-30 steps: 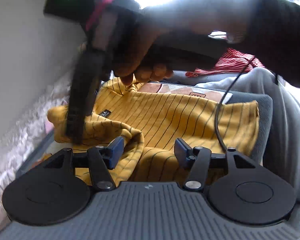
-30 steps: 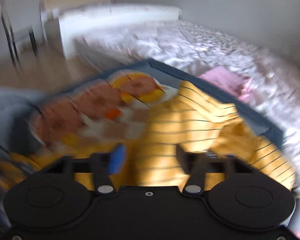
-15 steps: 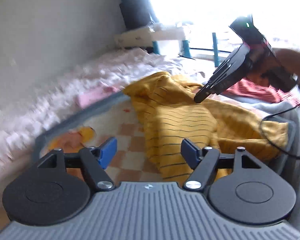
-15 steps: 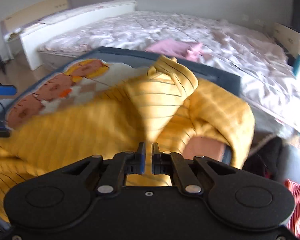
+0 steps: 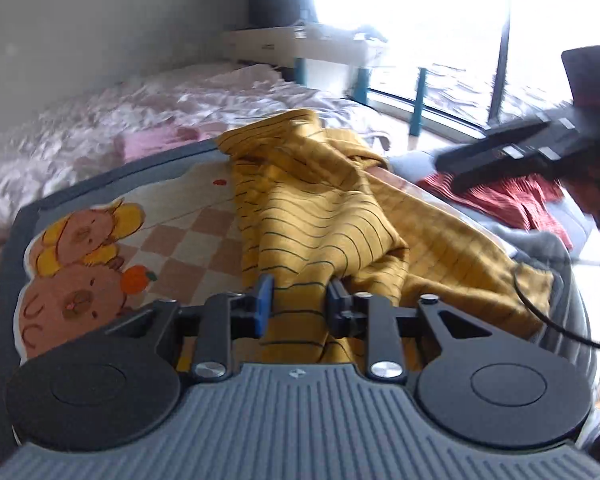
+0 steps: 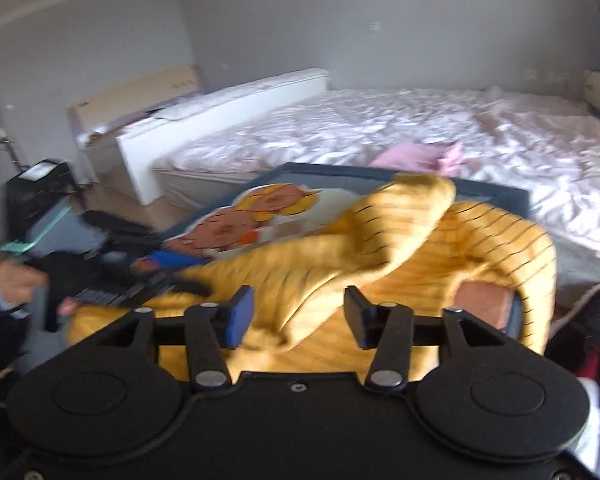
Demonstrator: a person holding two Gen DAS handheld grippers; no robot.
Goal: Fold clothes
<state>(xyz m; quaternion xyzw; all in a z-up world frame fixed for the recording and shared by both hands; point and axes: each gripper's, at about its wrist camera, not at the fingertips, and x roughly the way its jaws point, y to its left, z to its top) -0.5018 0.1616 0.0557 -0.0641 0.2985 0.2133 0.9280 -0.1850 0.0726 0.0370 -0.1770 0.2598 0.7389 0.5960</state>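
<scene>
One mustard striped shirt (image 5: pixel 320 216) lay rumpled, unfolded, on the cartoon mat (image 5: pixel 172 240); left gripper (image 5: pixel 298 306) narrowly straddled a fold, right gripper (image 6: pixel 298 316) gaped wide, empty

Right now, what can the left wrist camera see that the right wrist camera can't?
Only the left wrist view shows the bright window, the red striped cloth and the right gripper from outside. Only the right wrist view shows the white bed frame and a hand on the left gripper. Both show the yellow striped shirt on the cartoon mat, the pink cloth and the bed.
</scene>
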